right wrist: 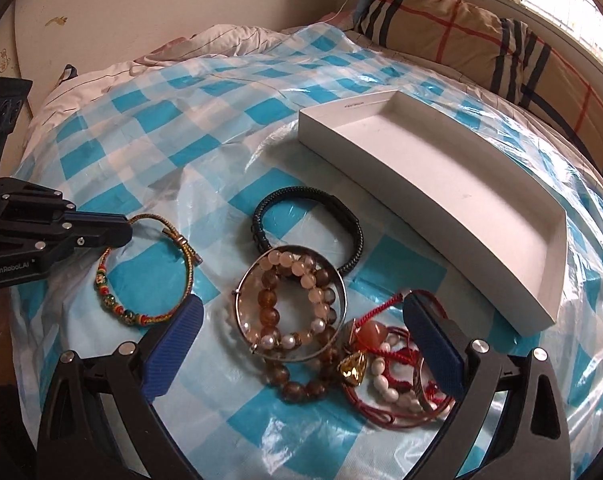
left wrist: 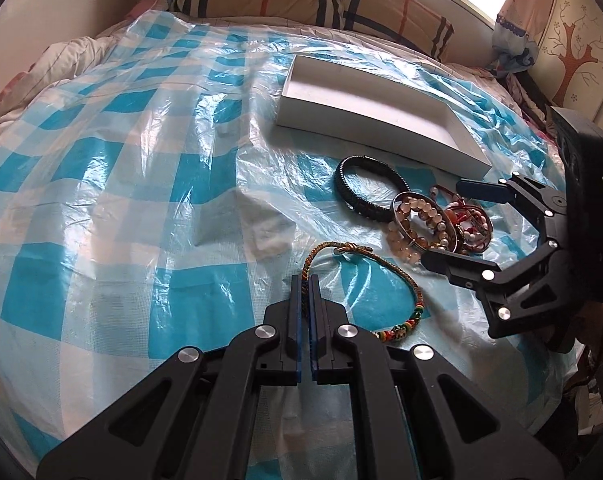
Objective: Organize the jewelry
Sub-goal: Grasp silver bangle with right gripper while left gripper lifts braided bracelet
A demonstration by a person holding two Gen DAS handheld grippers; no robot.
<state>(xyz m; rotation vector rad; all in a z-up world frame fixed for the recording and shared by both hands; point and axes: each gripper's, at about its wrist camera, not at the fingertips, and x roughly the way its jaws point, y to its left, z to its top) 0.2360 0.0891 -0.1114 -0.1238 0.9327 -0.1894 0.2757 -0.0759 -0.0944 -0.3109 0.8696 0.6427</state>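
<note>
A heap of jewelry lies on a plastic-covered bed, none of it yet in the white tray just beyond. Nearest my left gripper is the woven multicoloured bracelet; its jaws are pinched together on the cord at the near edge of the loop, though from this angle I can only judge that the cord is truly caught. My right gripper stands wide, its blue pads straddling the silver bangle, the pink and brown bead bracelets tangled inside it, and the red cord bracelet with white beads. The black braided bracelet lies between that heap and the tray.

The risk, as I read it: the pieces overlap, so closing the right jaws here could catch several at once, or drag the red cord along. The thin woven cord could slip from the left jaws on a lift.

Underneath, a blue-and-white checked plastic sheet is crinkled and glossy over soft bedding, likely to slide or bunch under a push. Plaid pillows rest by a bright window.
</note>
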